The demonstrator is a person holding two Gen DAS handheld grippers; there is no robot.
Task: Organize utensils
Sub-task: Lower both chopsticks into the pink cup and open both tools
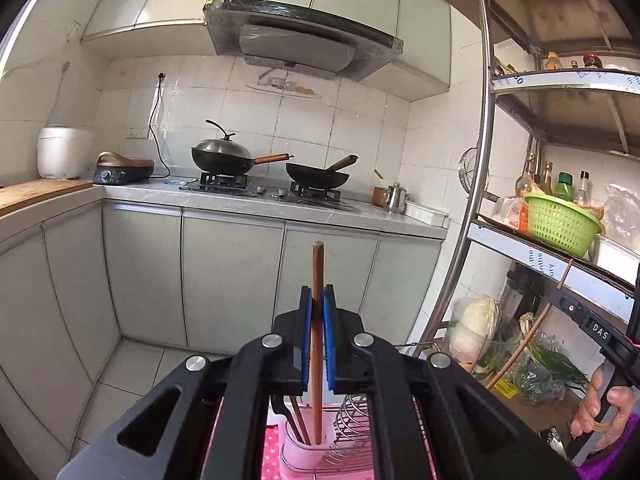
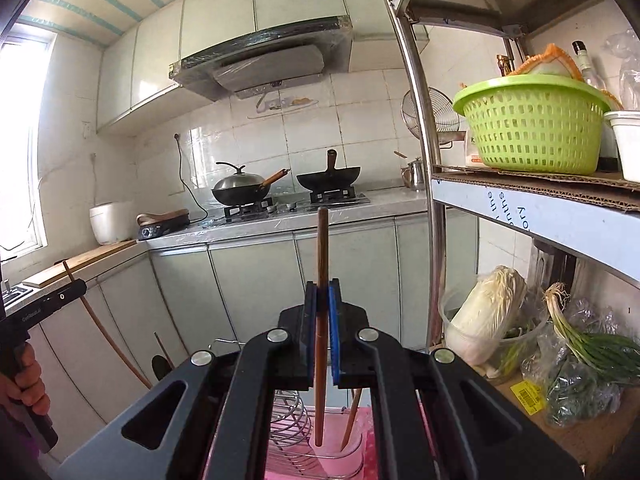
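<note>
Left tongs (image 1: 317,304) clamped on a wooden chopstick (image 1: 318,280), upright, lower end down in the pink holder (image 1: 304,446) beside other sticks. Right tongs (image 2: 323,300) likewise pinched shut on a second wooden stick (image 2: 322,248), tip just at or inside a pink cup (image 2: 340,456); hard to tell which. Light, stiff, smooth; likely to pivot or slide if pinched loosely. Best gripped mid-shaft, square between the blue pads (image 1: 328,320), then lowered straight.
</note>
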